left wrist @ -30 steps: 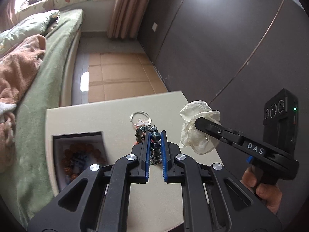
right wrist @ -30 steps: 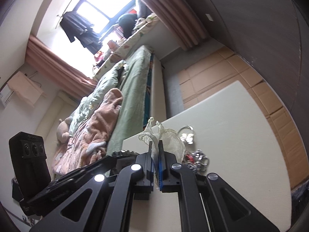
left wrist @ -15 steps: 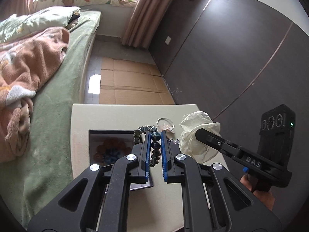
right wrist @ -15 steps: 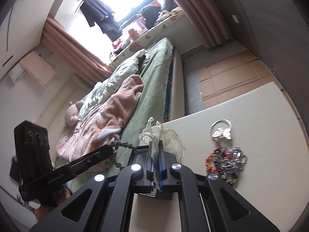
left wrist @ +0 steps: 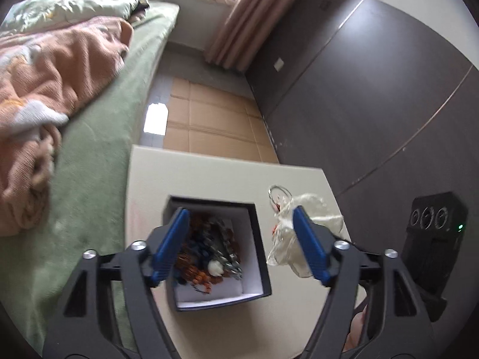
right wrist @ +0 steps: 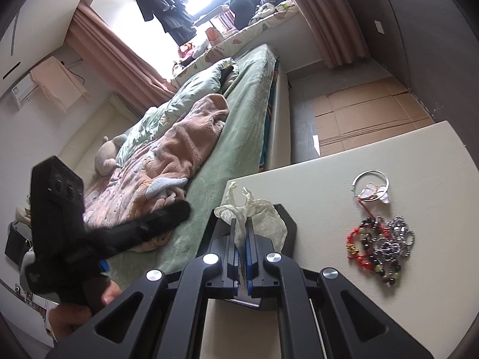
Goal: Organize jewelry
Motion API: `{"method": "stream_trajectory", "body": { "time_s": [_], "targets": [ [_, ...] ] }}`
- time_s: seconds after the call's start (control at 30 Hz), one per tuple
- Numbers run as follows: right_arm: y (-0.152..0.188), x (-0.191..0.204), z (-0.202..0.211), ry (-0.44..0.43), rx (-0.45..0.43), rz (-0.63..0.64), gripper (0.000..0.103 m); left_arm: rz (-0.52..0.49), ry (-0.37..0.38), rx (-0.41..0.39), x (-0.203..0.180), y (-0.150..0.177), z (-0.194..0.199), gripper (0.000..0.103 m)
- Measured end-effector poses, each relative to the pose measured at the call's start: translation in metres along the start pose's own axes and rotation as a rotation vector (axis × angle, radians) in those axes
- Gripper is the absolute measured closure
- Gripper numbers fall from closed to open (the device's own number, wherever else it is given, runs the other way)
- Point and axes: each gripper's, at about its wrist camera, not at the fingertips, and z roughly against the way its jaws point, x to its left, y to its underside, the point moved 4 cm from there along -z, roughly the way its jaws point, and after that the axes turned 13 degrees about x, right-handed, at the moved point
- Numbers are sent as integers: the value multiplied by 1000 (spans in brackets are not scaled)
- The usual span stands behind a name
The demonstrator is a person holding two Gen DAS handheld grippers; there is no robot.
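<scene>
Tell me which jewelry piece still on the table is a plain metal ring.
The silver hoop, farthest from the right claw; the beaded bracelets lie heaped nearer.

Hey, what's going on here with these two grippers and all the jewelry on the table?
Someone is sorting jewelry with a handheld gripper in each hand. The left gripper is open above a dark box that already holds a heap of beaded pieces. The right gripper is shut on a small sheer pouch, held up beside the box. A pile of beaded bracelets and a silver ring piece lie loose on the table, not yet put away.
</scene>
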Motion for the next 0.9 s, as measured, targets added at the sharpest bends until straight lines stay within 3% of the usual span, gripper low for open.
{"method": "stream_trajectory", "body": {
  "time_s": [0.1,0.27,0.3,0.33,0.4,0.6,0.9],
  "targets": [
    [1,7,-8,-9,6,7,99,9,-12,-16,7,-1,9,14],
    [2,22,-23,-26,47,35,92,13,-23,-34,15,-3,18,9],
    [3,23,-27,-33,67,34,75,17,-26,-40,17,-3,20,7],
    [3,22,-27,-26,61,24,43,21,-28,-44,18,-3,22,6],
    [4,20,-16,6,-1,13,20,33,-28,-51,20,-3,25,5],
    [3,0,12,55,-41,-25,7,43,-46,-61,20,-2,28,5],
    [5,-50,49,122,-62,-143,7,20,-61,-46,8,2,21,5]
  ]
}}
